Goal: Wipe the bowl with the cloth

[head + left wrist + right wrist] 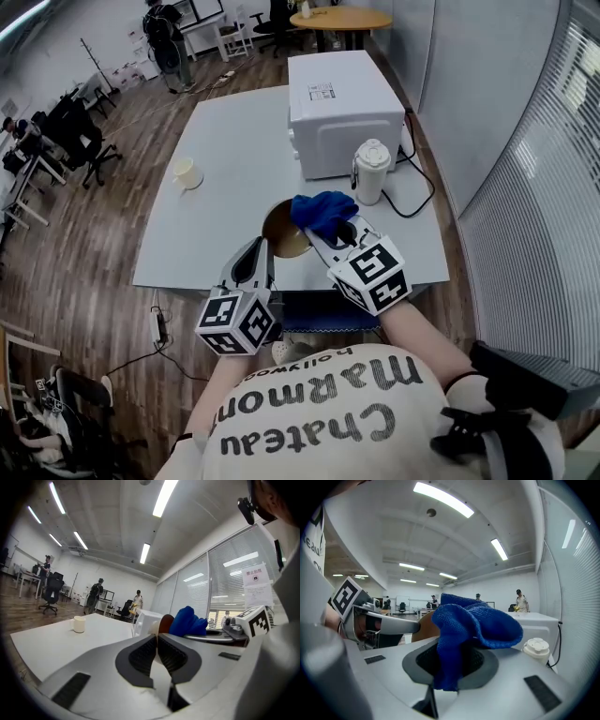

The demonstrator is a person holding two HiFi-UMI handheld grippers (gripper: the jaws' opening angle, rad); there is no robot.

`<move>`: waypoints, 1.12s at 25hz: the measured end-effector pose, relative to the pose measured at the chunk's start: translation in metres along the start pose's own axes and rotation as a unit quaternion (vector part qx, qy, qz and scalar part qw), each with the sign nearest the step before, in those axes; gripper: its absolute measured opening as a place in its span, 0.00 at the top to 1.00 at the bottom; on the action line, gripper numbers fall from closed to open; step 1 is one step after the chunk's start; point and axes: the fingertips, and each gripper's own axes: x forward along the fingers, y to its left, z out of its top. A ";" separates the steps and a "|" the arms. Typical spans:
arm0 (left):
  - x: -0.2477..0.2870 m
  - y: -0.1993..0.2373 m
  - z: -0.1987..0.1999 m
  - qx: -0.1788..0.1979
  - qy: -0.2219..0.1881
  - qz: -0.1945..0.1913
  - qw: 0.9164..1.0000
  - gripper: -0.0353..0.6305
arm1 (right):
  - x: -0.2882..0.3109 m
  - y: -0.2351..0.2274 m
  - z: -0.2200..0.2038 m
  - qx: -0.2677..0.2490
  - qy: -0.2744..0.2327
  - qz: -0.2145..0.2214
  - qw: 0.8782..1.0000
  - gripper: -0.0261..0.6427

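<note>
Blue cloth point(474, 624) fills the right gripper view, my right fingers point(487, 663) clamped on it. The head view adds what that hides: my left fingers point(251, 263) pinching the brown bowl point(284, 232) by its rim, tipped on edge just beside the cloth, over the pale grey tabletop point(230, 141) with a microwave point(342, 112), white jug point(371, 171) and cup point(187, 173). Wood floor point(103, 253) and office chairs point(89, 141) lie beyond.

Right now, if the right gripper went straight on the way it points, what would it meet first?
Probably the bowl: the right gripper, shut on the cloth, points toward its rim, cloth leading. The bowl sits a little left of that line, so it might just pass it.
</note>
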 end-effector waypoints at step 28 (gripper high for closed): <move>0.153 0.115 -0.120 -0.115 0.255 -0.148 0.949 0.94 | -0.012 -0.083 0.019 0.111 -0.102 -0.337 0.929 0.86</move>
